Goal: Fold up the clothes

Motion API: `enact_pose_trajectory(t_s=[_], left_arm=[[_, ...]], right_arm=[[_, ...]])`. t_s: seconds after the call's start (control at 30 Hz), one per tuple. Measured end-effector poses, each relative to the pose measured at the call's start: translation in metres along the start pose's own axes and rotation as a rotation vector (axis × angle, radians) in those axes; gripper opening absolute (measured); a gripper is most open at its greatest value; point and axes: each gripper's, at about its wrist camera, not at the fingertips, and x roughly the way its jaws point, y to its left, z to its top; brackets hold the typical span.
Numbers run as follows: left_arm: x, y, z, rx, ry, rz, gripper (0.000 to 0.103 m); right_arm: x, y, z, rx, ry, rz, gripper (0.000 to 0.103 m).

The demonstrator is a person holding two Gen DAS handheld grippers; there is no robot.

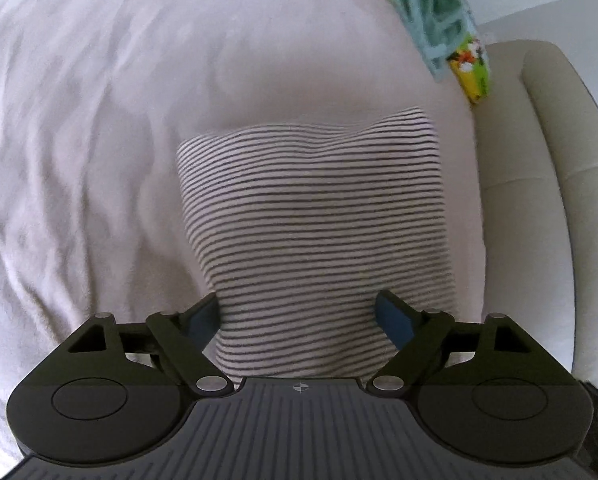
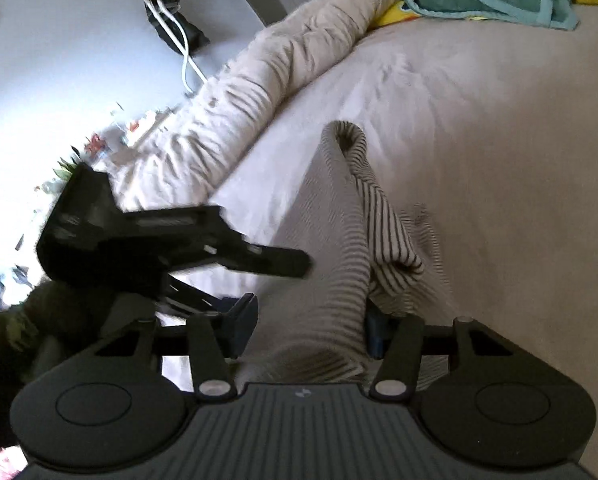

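Striped garment (image 1: 315,216): runs lengthwise, straight ahead of both claws.
Left gripper (image 1: 299,316): jaws wide — cloth between, unpinched.
Right gripper (image 2: 311,320): likewise wide, astride the cloth.

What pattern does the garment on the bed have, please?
The garment has thin dark stripes on white, clearest in the left wrist view.

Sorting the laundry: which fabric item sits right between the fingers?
The striped garment, black-and-white stripes, between the left gripper; the green towel lies far off.
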Motion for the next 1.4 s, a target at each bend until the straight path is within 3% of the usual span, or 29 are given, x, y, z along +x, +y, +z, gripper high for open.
enact_pose_trajectory(t_s=[0.1,0.2,0.33,0.43,0.53,0.63,0.7,0.77,0.87,0.93,1.03,1.13,1.27,1.33,1.4], left_arm=[[0.004,-0.01,-0.001,0.049,0.015,0.009,0.089],[-0.002,-0.013,0.006,0.081,-0.048,0.055,0.09],[-0.01,-0.016,0.017,0.123,-0.14,0.118,0.092],[-0.017,-0.018,0.025,0.154,-0.208,0.165,0.092],[0.007,-0.016,0.039,0.187,-0.227,0.26,0.091],[0.044,-0.02,0.048,0.275,-0.218,0.388,0.092],[0.061,-0.017,0.05,0.322,-0.208,0.428,0.094],[0.071,-0.01,0.05,0.326,-0.179,0.446,0.095],[0.067,-0.004,0.049,0.294,-0.182,0.446,0.096],[0.049,-0.002,0.047,0.247,-0.207,0.405,0.095],[0.016,0.003,0.038,0.163,-0.252,0.345,0.095],[-0.009,0.009,0.02,0.101,-0.268,0.301,0.095],[-0.017,0.02,-0.005,0.033,-0.221,0.228,0.095],[-0.011,0.026,-0.015,0.01,-0.184,0.207,0.095],[-0.001,0.03,-0.022,-0.006,-0.147,0.199,0.096]], right_arm=[[0.0,-0.022,-0.001,-0.011,0.046,-0.146,0.054],[-0.011,-0.052,-0.001,0.018,0.047,-0.286,0.057],[-0.024,-0.064,0.009,0.048,0.0,-0.265,0.064],[-0.024,-0.048,0.013,-0.057,-0.036,-0.22,0.064],[-0.01,-0.01,0.01,-0.273,-0.046,-0.213,0.064],[0.024,0.017,-0.002,-0.446,0.02,-0.223,0.067],[0.044,0.012,-0.014,-0.515,0.047,-0.289,0.074],[0.059,0.003,-0.027,-0.582,0.044,-0.366,0.092],[0.045,-0.007,-0.013,-0.464,0.075,-0.291,0.092],[0.035,-0.02,0.01,-0.31,0.087,-0.204,0.092],[0.015,-0.046,0.044,-0.104,0.001,-0.176,0.097],[0.022,-0.05,0.062,-0.148,-0.056,-0.291,0.101],[0.058,-0.035,0.056,-0.307,-0.015,-0.367,0.101],[0.08,-0.036,0.05,-0.39,0.019,-0.465,0.101],[0.088,-0.045,0.047,-0.373,0.043,-0.511,0.101]])
